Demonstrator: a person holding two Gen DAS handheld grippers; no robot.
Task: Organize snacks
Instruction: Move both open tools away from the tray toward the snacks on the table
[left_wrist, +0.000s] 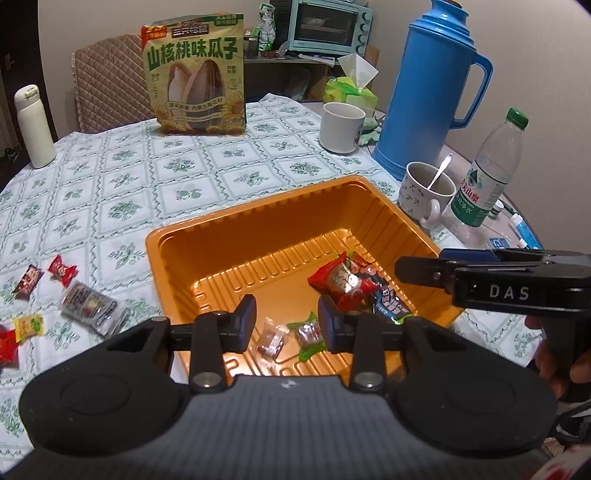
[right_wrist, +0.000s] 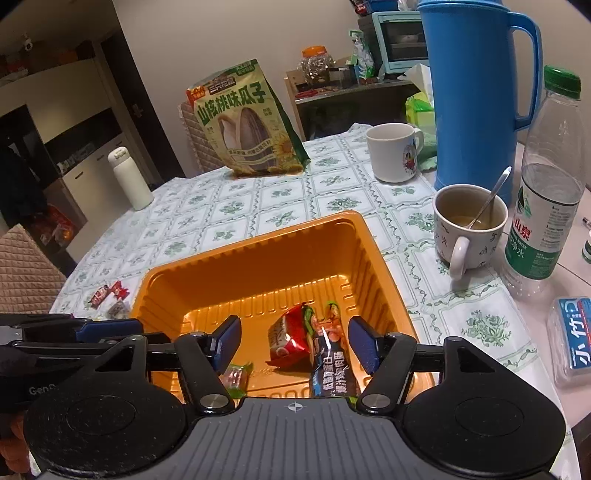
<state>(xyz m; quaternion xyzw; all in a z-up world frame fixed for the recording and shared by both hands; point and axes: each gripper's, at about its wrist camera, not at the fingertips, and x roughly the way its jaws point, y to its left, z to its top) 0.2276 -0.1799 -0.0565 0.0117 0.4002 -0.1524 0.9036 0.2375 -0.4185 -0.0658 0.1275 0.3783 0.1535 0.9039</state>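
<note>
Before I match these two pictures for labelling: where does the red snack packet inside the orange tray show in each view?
Left wrist view: red snack packet lies right of centre, just past the left gripper.
Right wrist view: the packet lies near centre, beyond the right gripper.
Shared landmark: the orange tray holding it.

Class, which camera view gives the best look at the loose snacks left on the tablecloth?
The left wrist view: the loose snacks lie spread out left of the orange tray. The right wrist view shows only a few, small, beyond the tray's left corner.
</note>
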